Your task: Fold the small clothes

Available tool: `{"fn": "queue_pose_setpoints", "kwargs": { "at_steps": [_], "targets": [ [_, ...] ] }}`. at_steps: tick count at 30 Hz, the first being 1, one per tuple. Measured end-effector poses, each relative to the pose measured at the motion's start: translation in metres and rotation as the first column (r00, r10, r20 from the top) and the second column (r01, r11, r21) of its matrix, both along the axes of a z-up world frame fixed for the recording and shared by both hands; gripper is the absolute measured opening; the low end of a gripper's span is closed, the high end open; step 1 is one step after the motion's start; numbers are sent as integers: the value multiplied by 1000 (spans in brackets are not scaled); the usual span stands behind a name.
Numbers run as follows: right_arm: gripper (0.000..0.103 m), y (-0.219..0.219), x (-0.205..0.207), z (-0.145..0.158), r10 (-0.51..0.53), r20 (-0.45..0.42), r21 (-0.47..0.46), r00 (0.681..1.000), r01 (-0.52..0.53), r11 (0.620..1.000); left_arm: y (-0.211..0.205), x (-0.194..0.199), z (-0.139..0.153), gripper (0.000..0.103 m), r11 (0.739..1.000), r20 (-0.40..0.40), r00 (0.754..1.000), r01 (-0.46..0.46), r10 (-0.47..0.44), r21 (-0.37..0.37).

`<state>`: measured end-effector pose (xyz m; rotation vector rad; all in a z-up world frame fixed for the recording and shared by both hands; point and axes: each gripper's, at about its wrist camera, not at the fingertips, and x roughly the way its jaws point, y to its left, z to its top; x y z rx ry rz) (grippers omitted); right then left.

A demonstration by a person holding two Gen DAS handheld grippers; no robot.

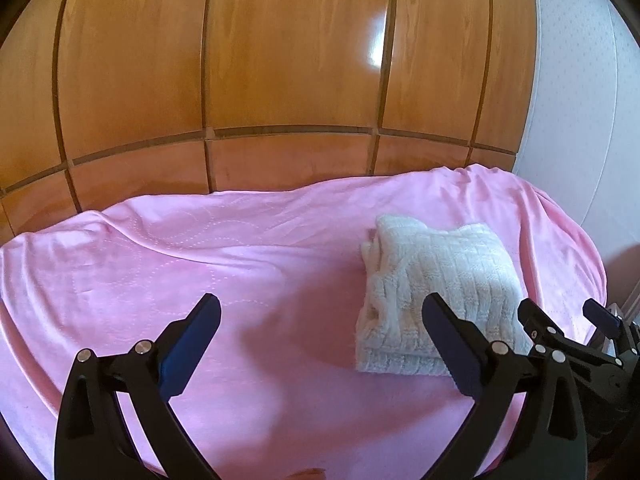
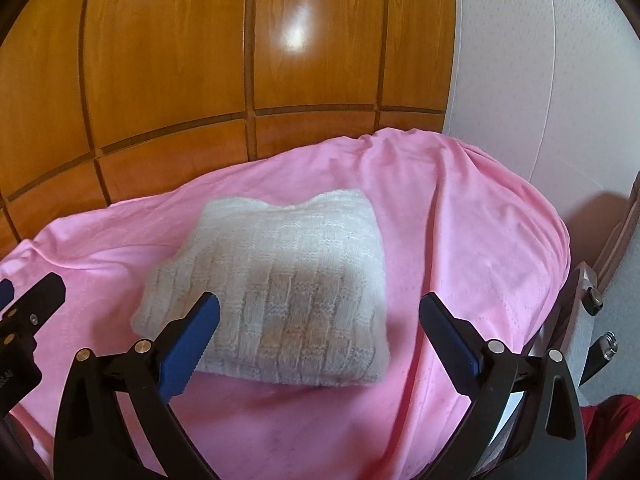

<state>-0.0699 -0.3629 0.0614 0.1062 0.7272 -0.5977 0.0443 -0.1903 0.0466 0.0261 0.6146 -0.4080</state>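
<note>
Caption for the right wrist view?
Open right hand-held gripper above a folded white sweater on a pink blanket.

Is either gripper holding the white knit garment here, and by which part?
Nothing is held. Left gripper and right gripper are open; the folded garment lies on the pink blanket.

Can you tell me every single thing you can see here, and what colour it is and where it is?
knitted garment: one, white, folded into a neat block, lying on the pink blanket.
blanket: one, pink, spread over the flat surface under everything.
wooden panels: several, shiny orange-brown, standing behind the blanket.
wall: one, white and dotted, to the right of the panels.
red cloth: one bit, red, bottom right corner; too little shows to say what it is.
left hand-held gripper: one, black with blue pads, open, holding nothing.
right hand-held gripper: one, black with blue pads, open, above the garment, holding nothing.
</note>
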Motion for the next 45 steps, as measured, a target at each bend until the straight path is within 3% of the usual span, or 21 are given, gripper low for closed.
{"fn": "queue_pose_setpoints", "kwargs": {
  "at_steps": [13, 45],
  "targets": [
    [99, 0, 0, -5, 2, -2, 18, 1000, -2, 1000, 0, -1, -5, 101, 999, -7, 1000, -13, 13, 39],
    [99, -8, -5, 2, -4, 45, 22, 999, 3, 1000, 2, -5, 5, 101, 1000, 9, 1000, -2, 2, 4]
  ]
}}
